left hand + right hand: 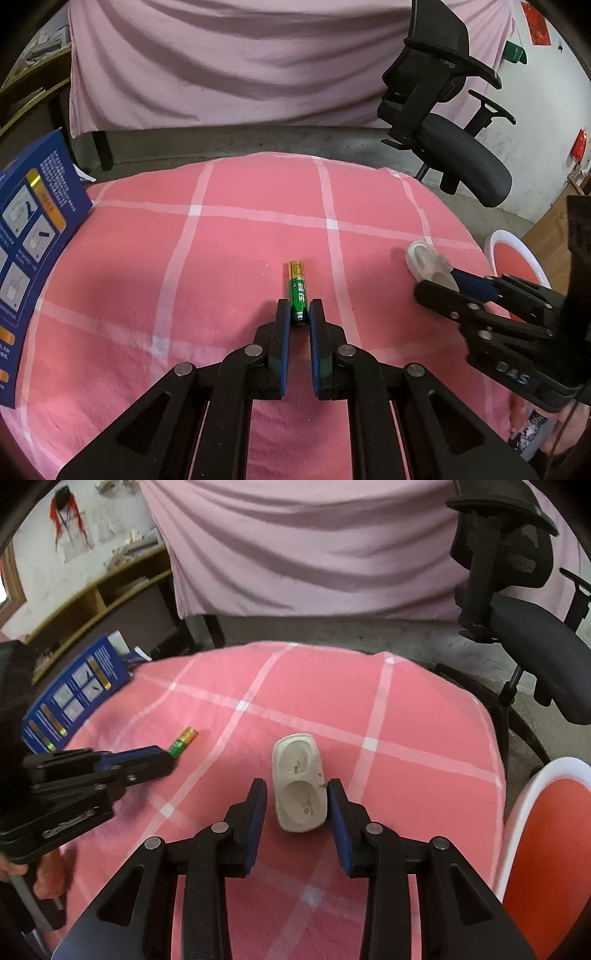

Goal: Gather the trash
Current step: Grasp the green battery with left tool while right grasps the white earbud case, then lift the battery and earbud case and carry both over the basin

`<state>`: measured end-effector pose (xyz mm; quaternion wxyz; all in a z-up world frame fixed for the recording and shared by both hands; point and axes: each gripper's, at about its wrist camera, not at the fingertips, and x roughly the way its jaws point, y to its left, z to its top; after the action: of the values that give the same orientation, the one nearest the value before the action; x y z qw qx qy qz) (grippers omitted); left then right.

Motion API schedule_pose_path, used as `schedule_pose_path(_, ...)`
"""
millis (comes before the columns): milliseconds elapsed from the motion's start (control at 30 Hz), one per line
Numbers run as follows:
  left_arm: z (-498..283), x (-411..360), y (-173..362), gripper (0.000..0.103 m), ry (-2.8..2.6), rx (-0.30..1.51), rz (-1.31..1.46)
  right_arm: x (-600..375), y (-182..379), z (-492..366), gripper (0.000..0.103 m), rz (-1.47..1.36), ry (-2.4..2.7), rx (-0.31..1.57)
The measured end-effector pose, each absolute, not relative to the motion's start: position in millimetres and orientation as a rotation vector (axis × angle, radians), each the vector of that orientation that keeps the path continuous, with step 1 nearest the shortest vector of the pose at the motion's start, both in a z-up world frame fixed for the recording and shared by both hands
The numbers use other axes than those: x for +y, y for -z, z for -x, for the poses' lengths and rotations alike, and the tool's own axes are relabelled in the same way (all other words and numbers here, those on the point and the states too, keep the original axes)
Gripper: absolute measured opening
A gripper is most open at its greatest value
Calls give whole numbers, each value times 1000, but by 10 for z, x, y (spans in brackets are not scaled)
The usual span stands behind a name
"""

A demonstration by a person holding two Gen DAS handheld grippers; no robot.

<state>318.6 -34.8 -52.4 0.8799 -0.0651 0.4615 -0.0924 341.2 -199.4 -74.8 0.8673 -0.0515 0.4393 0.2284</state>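
So the table is covered with a pink checked cloth with white lines across it, and there are two bits of trash on it. The left gripper has its jaws pulled in narrow around the near end of a green-and-gold AAA battery, and the blue pads look pressed right up against it, so I'd call that a grip. The battery lies flat on the cloth pointing away from the camera, most of it sticking out past the fingertips. From the right wrist view you can see the same battery poking out of the left gripper over on the left. The right gripper is partly spread, and a small white plastic case, rounded with two oval hollows on top, sits between its fingers. The right pad is just at its edge, while the left pad stands clear of it, so it's not clamped. A blue box with printed instruction panels stands at the left edge of the table. At the right edge there's a white-rimmed orange bin, and a black office chair behind the table in front of a pink hanging sheet.
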Motion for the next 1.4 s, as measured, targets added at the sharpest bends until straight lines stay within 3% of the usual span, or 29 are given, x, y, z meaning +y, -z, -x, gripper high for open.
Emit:
schedule_pose_path(100, -3138, -354, 505, 7, 193, 956, 138, -1983, 757, -3400, 27, 128, -456, 916)
schedule_pose_path(500, -2876, -476, 368, 7, 190, 871, 137, -2205, 491, -3098, 26, 24, -465, 730)
schedule_pose_path(1400, -2277, -1416, -727, 7, 413, 345, 127, -3180, -304, -2088, 27, -152, -255, 118)
